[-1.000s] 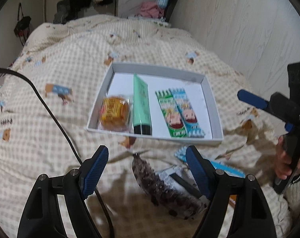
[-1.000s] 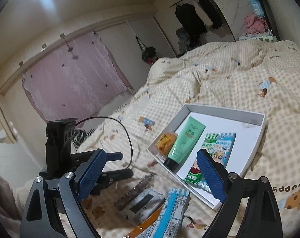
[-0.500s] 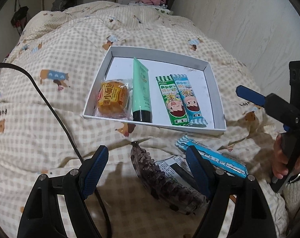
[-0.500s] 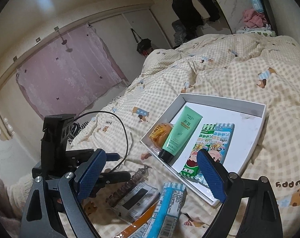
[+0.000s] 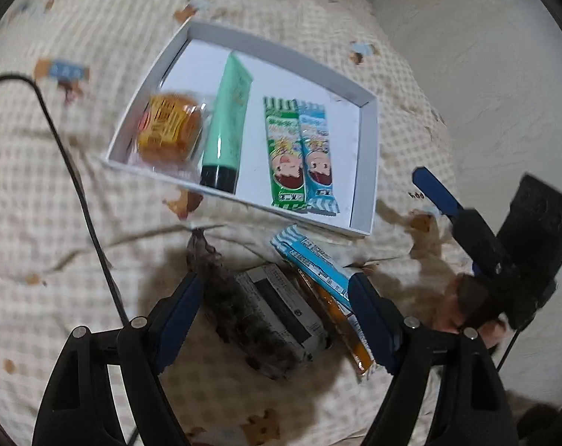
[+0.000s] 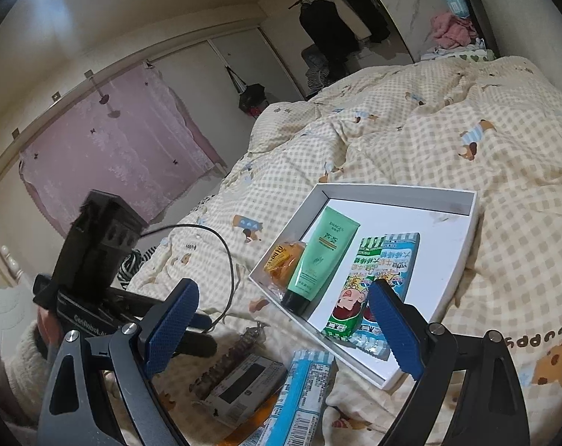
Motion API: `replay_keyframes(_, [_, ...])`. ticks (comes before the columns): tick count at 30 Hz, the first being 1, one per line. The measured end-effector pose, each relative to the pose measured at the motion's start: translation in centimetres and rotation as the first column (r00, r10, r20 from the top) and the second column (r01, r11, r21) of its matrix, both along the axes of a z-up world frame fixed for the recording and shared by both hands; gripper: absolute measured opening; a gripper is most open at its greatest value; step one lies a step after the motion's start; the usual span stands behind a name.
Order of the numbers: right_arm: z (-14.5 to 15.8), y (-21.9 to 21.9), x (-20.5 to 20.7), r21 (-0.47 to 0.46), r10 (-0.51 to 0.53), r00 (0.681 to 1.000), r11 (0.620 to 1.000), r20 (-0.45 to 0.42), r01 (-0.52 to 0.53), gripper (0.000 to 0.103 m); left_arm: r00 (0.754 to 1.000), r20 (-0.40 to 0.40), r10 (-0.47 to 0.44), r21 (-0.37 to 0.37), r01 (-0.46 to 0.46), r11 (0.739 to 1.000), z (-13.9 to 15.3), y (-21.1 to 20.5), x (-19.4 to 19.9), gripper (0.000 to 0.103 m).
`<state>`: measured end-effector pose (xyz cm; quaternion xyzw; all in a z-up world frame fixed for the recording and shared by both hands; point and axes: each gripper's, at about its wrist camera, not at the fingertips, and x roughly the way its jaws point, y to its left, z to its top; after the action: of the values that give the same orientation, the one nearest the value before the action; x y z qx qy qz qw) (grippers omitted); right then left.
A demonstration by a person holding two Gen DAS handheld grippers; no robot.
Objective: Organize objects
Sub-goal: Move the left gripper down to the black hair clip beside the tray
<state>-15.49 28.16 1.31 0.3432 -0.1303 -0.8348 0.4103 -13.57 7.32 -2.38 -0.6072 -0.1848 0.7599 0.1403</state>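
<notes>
White cardboard forms the shallow tray (image 5: 366, 156) lying on the checked quilt (image 5: 57, 223). Inside it, along the near edge, sit an orange wrapped snack (image 5: 169, 126) at the left corner, a green tube (image 5: 227, 119) beside it, then a green candy packet (image 5: 282, 148) touching a blue candy packet (image 5: 316, 152); the right part of the tray floor is bare. Just outside the near edge lie a dark hair claw (image 5: 228, 297), a grey packet (image 5: 281, 304), an orange packet (image 5: 333, 308) and a long blue packet (image 5: 310, 264) overlapping one another. The left gripper (image 5: 275, 316) hovers above this pile, jaws spread, grasping nothing. The right gripper (image 6: 284, 327) is likewise released and empty, over the tray's near corner.
</notes>
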Motion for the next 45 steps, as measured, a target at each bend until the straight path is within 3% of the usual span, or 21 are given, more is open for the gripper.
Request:
replay_keyframes(4, [0.0, 0.0, 0.0, -0.001, 0.001, 1.0, 1.0, 0.001, -0.001, 0.094, 0.997, 0.077, 0.029, -0.007, -0.029, 1.0, -1.2, 0.1, -0.1, 0.083])
replay_keyframes(10, [0.0, 0.0, 0.0, 0.002, 0.001, 1.0, 1.0, 0.003, -0.001, 0.094, 0.983, 0.149, 0.104, -0.157, -0.081, 0.984, -3.3, -0.2, 0.0, 0.081])
replay_keyframes(13, [-0.2, -0.1, -0.1, 0.008, -0.001, 1.0, 1.0, 0.007, 0.001, 0.094, 0.981, 0.164, 0.104, -0.195, -0.071, 0.978, -4.0, 0.1, 0.2, 0.075])
replay_keyframes(16, [-0.3, -0.1, -0.1, 0.011, -0.003, 1.0, 1.0, 0.01, 0.003, 0.094, 0.979, 0.161, 0.123, -0.211, -0.087, 0.973, -4.0, -0.1, 0.6, 0.057])
replay_keyframes(18, [-0.3, -0.1, -0.1, 0.011, -0.002, 1.0, 1.0, 0.01, 0.002, 0.094, 0.971, 0.182, 0.156, -0.165, -0.126, 0.978, -4.1, -0.6, 0.8, 0.035])
replay_keyframes(20, [-0.3, -0.1, -0.1, 0.014, -0.003, 1.0, 1.0, 0.011, 0.003, 0.094, 0.965, 0.2, 0.171, -0.132, -0.147, 0.98, -4.0, -1.0, 1.0, 0.029])
replay_keyframes(23, [-0.4, -0.1, -0.1, 0.018, -0.002, 1.0, 1.0, 0.015, 0.002, 0.094, 0.97, 0.182, 0.159, -0.152, -0.132, 0.979, -3.2, -0.8, 1.3, 0.02])
replay_keyframes(38, [-0.4, -0.2, -0.1, 0.021, -0.005, 1.0, 1.0, 0.015, 0.005, 0.094, 0.981, 0.137, 0.136, -0.197, -0.107, 0.974, 0.7, -1.9, 3.9, 0.018])
replay_keyframes(40, [-0.4, -0.2, -0.1, 0.021, -0.004, 1.0, 1.0, 0.015, 0.004, 0.094, 0.985, 0.106, 0.136, -0.28, -0.101, 0.955, 0.9, -2.4, 3.6, 0.018])
replay_keyframes(43, [-0.4, -0.2, -0.1, 0.022, -0.005, 1.0, 1.0, 0.015, 0.005, 0.094, 0.993, 0.066, 0.099, -0.427, -0.061, 0.902, 1.2, -2.3, 4.0, 0.018])
replay_keyframes(45, [-0.4, -0.2, -0.1, 0.026, -0.005, 1.0, 1.0, 0.013, 0.004, 0.094, 0.995, 0.073, 0.07, -0.433, -0.032, 0.901, 0.9, -2.1, 4.4, 0.018])
